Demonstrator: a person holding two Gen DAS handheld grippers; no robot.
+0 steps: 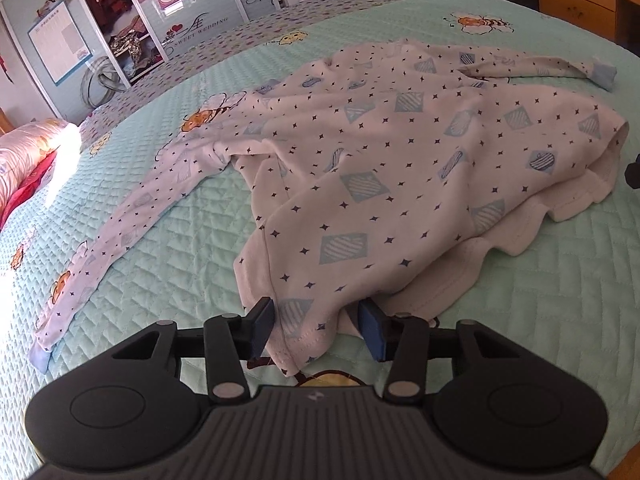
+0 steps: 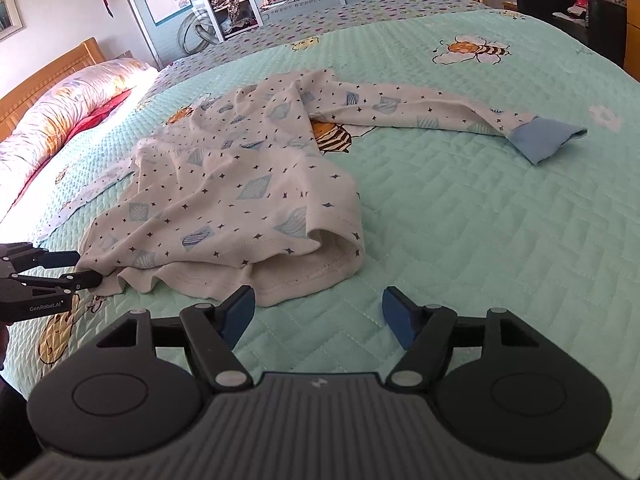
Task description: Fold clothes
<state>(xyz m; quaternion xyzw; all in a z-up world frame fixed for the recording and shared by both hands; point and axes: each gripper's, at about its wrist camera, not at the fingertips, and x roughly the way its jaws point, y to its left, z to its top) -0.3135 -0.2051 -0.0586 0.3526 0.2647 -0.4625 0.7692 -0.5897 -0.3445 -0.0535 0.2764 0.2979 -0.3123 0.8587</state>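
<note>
**While the long-sleeved top lies rumpled, one corner of its hem sits between jaws**

Spread across the green quilted bedspread (image 2: pixel 480 208), the white patterned long-sleeved top (image 1: pixel 380 152) lies crumpled, sleeves flung out to either side. The left gripper (image 1: pixel 316 326) has its jaws set around the near hem corner, cloth between the pads; whether they pinch it, I cannot tell. The right gripper (image 2: pixel 318 312) hovers with jaws wide, just beside the hem.

Left tool (image 1: pixel 316 326) and right tool (image 2: pixel 318 314), matte black ribbed bodies, blue pads, silver pivot screws, GenRobot.AI marking
</note>
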